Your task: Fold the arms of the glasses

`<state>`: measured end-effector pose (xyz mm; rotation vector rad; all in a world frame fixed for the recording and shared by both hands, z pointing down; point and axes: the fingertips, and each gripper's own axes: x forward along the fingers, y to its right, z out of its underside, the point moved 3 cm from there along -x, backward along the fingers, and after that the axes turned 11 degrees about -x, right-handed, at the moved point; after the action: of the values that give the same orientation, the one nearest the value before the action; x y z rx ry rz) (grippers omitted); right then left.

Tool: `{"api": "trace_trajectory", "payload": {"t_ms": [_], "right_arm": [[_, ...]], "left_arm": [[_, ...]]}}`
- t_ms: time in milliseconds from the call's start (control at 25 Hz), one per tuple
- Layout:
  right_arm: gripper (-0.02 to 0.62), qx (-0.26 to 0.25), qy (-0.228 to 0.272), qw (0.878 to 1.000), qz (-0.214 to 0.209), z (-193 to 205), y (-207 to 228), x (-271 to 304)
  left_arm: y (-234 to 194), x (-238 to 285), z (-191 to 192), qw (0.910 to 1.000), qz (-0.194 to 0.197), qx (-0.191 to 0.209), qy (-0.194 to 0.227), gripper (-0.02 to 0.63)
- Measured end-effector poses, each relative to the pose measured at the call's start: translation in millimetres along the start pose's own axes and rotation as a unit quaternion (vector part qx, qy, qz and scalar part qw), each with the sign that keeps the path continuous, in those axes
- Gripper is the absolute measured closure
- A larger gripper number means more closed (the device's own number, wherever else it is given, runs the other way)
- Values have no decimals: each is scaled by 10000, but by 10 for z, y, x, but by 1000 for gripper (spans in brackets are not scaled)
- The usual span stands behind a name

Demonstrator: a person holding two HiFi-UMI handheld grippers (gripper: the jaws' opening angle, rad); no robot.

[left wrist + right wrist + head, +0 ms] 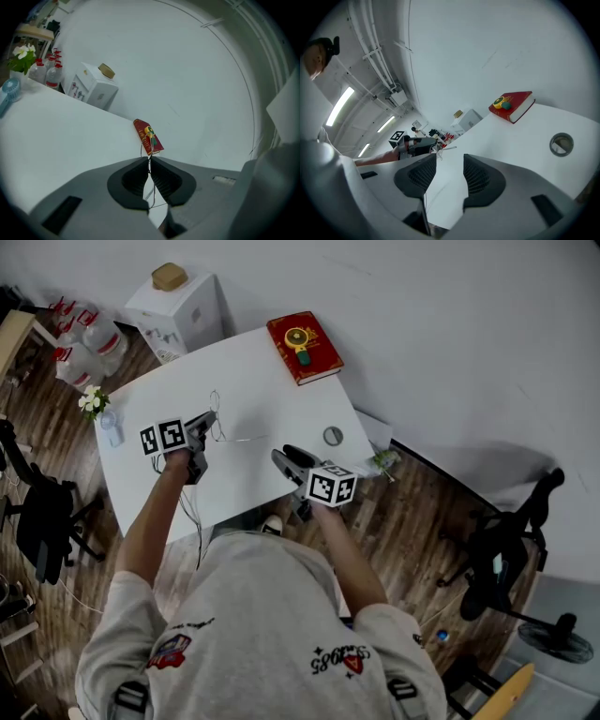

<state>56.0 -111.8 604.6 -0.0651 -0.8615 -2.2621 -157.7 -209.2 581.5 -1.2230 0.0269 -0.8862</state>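
Observation:
The glasses (221, 424) are thin wire-framed and hang just above the white table (244, 371), one arm sticking out to the right. My left gripper (209, 420) is shut on the frame; in the left gripper view the wire (150, 164) is pinched between the dark pads (136, 180). My right gripper (287, 457) stands open to the right of the glasses, with nothing between its pads (423, 174). In the right gripper view the glasses (438, 148) show far ahead, at the left gripper (417, 144).
A red book (304, 346) with a yellow and green toy on it lies at the table's far corner. A round metal disc (333, 435) sits near the right edge. A small fan (111, 427) and flowers (92, 401) are at the left edge. A white box (178, 306) stands behind.

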Motion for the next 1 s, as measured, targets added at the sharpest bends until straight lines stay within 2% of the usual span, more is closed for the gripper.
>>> {"api": "trace_trajectory", "payload": {"t_ms": [200,440,720,880,1000], "right_arm": [[470,351,225,9989,-191,1,-105,144],[500,932,779,9920,-356,-223,-201,228],[580,976,1133,9847,-900,-382,-347,293],[603,1075,1008,9869,-651,-342,-276,277],[607,986,1157,9829,-1041,-429,-384,330]], "left_arm": [[122,29,67,9987,274,-405,151,588],[225,27,93,9982,408,-408,180,588],[302,6,94,9992,374,-43,141,588],[381,11,159,9988,388,286,-28,588],[438,28,227,9973,391,585,-204,588]]}}
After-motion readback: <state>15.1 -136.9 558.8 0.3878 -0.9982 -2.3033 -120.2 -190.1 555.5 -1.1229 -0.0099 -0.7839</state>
